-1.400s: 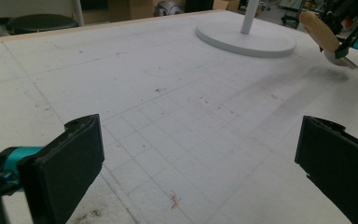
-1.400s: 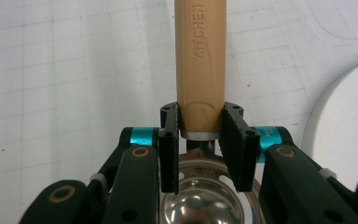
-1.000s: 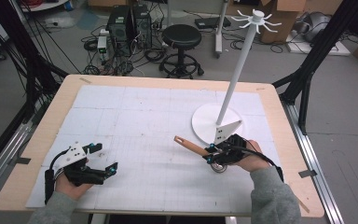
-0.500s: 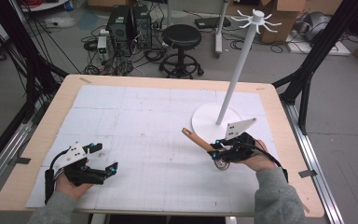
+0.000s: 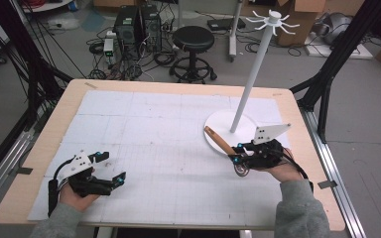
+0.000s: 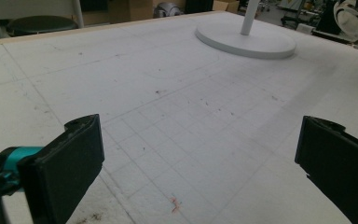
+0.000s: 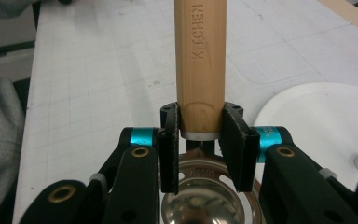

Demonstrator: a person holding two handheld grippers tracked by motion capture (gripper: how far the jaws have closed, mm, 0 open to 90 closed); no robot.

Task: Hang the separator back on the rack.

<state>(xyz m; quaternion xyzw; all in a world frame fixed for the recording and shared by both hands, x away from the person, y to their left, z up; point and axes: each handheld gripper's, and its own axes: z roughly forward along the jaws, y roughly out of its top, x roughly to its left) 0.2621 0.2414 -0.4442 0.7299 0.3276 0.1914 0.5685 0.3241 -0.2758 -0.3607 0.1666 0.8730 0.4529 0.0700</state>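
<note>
Now right claw (image 5: 239, 154) grips a wood-handled metal strainer (image 7: 199, 60) w/ jaws clamped, lifted beside the white rack base (image 5: 228, 133). Left claw (image 5: 110, 174) rests open, empty, on the surface (image 5: 154, 124). Pickup done; hanging on rack likely left.

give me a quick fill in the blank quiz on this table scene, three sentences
1. The right claw is shut on a kitchen tool with a handle made of ____.
2. The left claw is ____, with nothing between its jaws.
3. The white stand has a base shaped like a ____.

Missing words: wood; open; circle
</note>
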